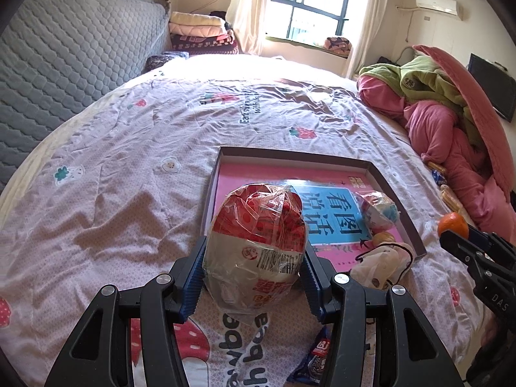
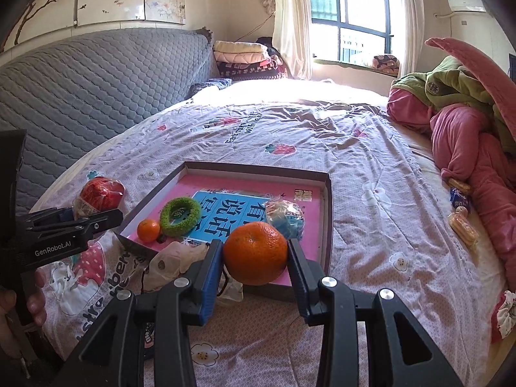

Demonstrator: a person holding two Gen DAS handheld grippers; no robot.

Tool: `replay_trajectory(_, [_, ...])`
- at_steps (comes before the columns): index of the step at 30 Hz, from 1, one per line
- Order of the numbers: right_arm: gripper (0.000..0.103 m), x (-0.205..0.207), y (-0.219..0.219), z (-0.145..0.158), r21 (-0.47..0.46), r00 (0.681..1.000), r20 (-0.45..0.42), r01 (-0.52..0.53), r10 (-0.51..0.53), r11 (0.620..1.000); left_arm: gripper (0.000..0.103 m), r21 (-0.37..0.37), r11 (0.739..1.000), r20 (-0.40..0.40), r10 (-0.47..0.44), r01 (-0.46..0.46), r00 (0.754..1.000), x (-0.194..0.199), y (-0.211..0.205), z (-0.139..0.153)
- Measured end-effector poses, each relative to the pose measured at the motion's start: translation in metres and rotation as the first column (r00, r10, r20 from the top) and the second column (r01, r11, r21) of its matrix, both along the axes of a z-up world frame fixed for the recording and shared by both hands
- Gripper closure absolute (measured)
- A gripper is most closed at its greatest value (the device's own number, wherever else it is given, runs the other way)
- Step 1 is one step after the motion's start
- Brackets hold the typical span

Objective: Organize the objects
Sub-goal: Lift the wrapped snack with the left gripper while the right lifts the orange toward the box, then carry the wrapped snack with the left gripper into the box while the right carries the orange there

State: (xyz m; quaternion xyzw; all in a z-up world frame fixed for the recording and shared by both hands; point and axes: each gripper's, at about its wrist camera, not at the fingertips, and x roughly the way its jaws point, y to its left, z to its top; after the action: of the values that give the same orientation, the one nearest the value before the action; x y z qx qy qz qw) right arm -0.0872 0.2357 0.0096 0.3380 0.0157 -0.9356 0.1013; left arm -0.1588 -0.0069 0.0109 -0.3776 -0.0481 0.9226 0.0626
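Room: a bedroom, lit by a barred window (image 2: 348, 16) with cream curtains behind the far side of the bed; an air conditioner (image 1: 435, 1) is mounted high on the right wall.

Surface: a bed (image 1: 129, 161) is covered by a wrinkled lilac sheet printed with strawberries and flowers. A grey quilted headboard (image 2: 96, 77) runs along its left edge. Folded blankets (image 1: 196, 27) are stacked past the far left corner. A heap of pink and green bedding (image 2: 458, 122) lies along the right edge, with small snack packets (image 2: 461, 213) beside it.

A shallow box tray (image 2: 329, 213) with a pink floor and a blue printed panel lies on the sheet toward the near edge of the bed. Inside it are seen a blue-and-white wrapped egg (image 2: 287, 216) at the right side, a green fuzzy ring (image 2: 180, 213) at the left and a small orange (image 2: 148, 230) near the near left corner. A crumpled white bag (image 2: 174, 262) lies at the near rim.

Left gripper (image 1: 254, 277): jaws are closed on a red-and-white wrapped egg (image 1: 258, 235), held above the sheet just outside the tray's left rim.

Right gripper (image 2: 256, 266): jaws are closed on a large orange (image 2: 254, 253), held over the tray's near rim.

A hand (image 2: 19, 306) is seen on the left gripper's handle.
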Motion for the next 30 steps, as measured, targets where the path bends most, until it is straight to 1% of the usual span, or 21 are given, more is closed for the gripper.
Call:
replay_trajectory(6, [0.063, -0.004, 0.011, 0.002, 0.019, 0.999, -0.015, 0.033, -0.033, 0.999, 0.048, 0.025, 0.999, 0.003, 0.046, -0.046, 0.999, -0.010, -0.016, 0.000])
replay_trajectory(9, [0.063, -0.007, 0.016, 0.002, 0.017, 0.999, -0.015, 0.045, -0.045, 0.999, 0.048, 0.032, 0.998, 0.011, 0.047, -0.047, 0.999, -0.013, -0.013, -0.004])
replay_trajectory(18, [0.063, -0.017, 0.020, -0.010, 0.025, 0.998, 0.022, 0.052, -0.053, 0.998, 0.048, 0.006, 1.000, 0.018, 0.000, 0.000, 1.000, -0.022, 0.014, -0.014])
replay_trajectory(22, [0.063, -0.023, 0.019, -0.020, 0.039, 0.998, 0.051, 0.044, -0.046, 0.998, 0.048, -0.002, 1.000, 0.038, -0.021, 0.021, 0.999, -0.027, 0.026, -0.022])
replay_trajectory(30, [0.063, -0.033, 0.017, -0.033, 0.046, 0.996, 0.084, 0.040, -0.044, 0.998, 0.048, -0.001, 0.998, 0.073, -0.057, 0.058, 0.996, -0.031, 0.046, -0.035])
